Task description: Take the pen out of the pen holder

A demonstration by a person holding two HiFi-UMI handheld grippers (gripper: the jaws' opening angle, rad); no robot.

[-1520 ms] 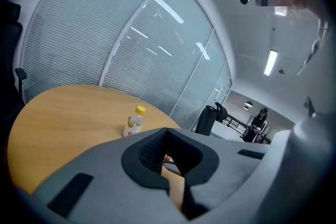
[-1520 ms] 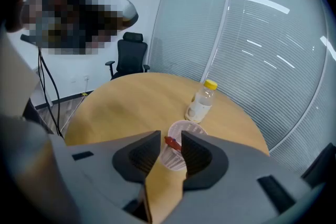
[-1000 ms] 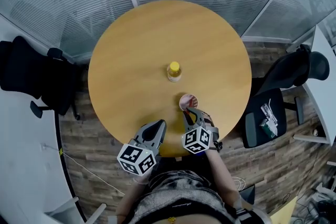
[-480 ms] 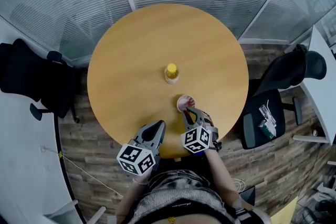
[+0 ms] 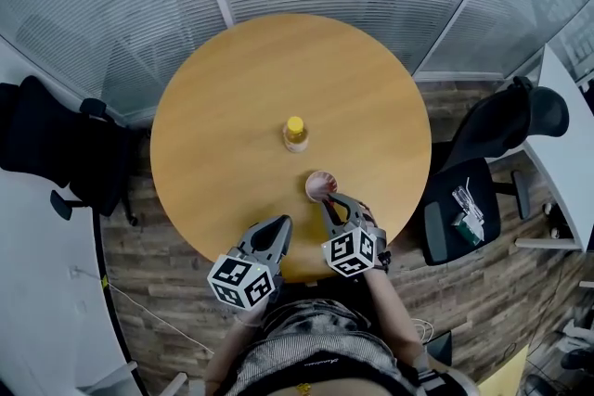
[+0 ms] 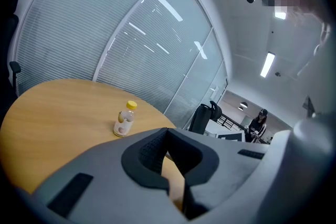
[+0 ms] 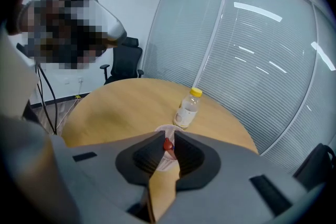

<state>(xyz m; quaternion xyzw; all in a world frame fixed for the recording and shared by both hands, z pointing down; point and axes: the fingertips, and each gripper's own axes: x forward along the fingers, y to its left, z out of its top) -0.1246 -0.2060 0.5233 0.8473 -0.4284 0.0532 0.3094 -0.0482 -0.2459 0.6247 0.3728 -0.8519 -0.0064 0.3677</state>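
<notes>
Barely shifted since a second ago: my right gripper (image 5: 332, 202), at the near rim of the pen holder (image 5: 310, 185), pinching the red top of the pen (image 7: 168, 144), which stands in the holder. My left gripper (image 5: 281, 223): pressed together, empty, over the near edge of the worktop (image 5: 232, 97).

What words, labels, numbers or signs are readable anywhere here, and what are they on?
No text reads clearly in any view.
Bottle label: too blurred to read.
Marker cubes: black-and-white square patterns, no letters.
Pen holder and pen: no print visible.
Things on the chair seat: too small to read.
</notes>
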